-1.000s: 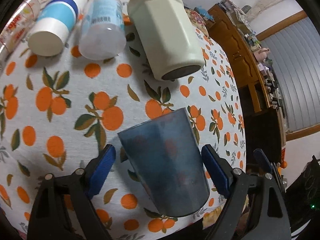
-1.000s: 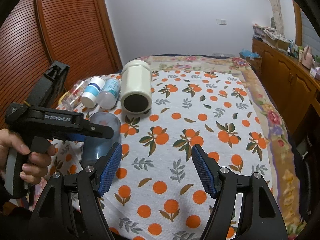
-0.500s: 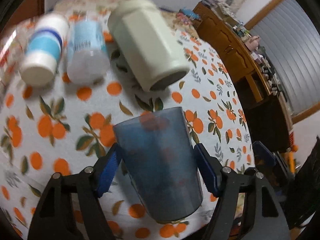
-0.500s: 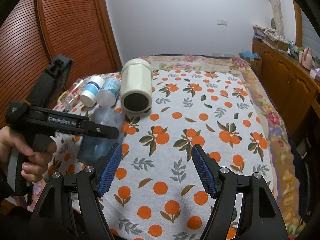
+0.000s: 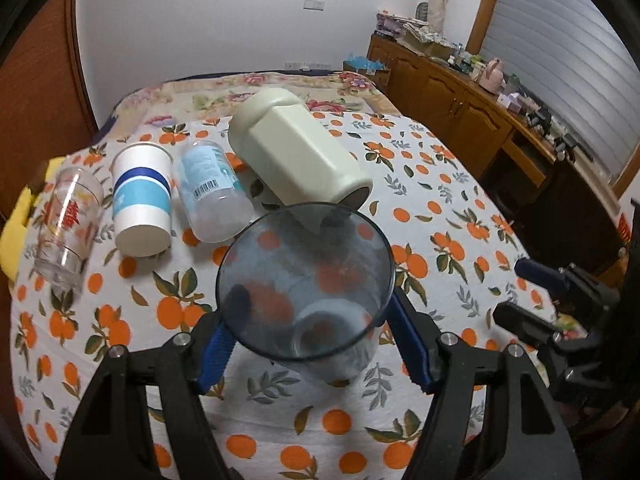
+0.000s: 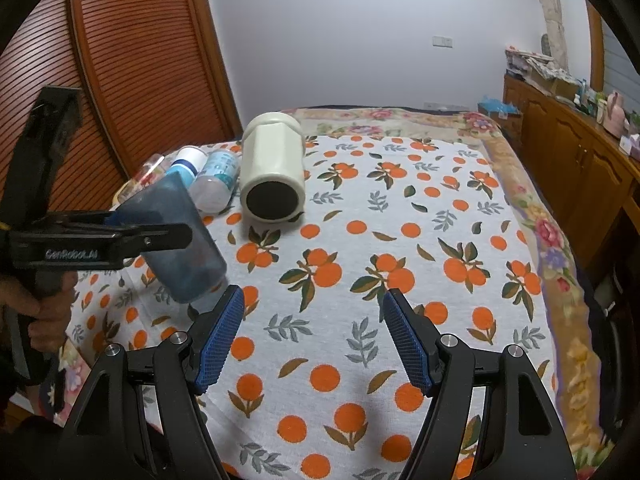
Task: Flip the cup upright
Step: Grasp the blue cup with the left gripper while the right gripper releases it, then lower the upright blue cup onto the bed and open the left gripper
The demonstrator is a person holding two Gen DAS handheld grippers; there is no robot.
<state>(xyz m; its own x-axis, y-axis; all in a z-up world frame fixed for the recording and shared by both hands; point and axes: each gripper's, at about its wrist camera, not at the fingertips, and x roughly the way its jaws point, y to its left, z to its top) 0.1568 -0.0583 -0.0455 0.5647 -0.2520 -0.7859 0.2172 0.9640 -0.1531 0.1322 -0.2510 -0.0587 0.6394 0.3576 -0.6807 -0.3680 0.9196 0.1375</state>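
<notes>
My left gripper is shut on a translucent blue-grey cup. I hold the cup above the cloth, tilted, its open mouth up and toward the camera. In the right wrist view the same cup leans with its base low, just over the cloth, clamped in the left gripper. My right gripper is open and empty, over the cloth to the right of the cup.
A cream jar lies on its side behind the cup. Beside it lie a clear bottle, a white-and-blue paper cup and a printed glass. The orange-print tablecloth stretches right toward wooden cabinets.
The left gripper closed on the lying cup, lifted it and turned it from mouth-down-forward to mouth-up. The right gripper stayed put.
</notes>
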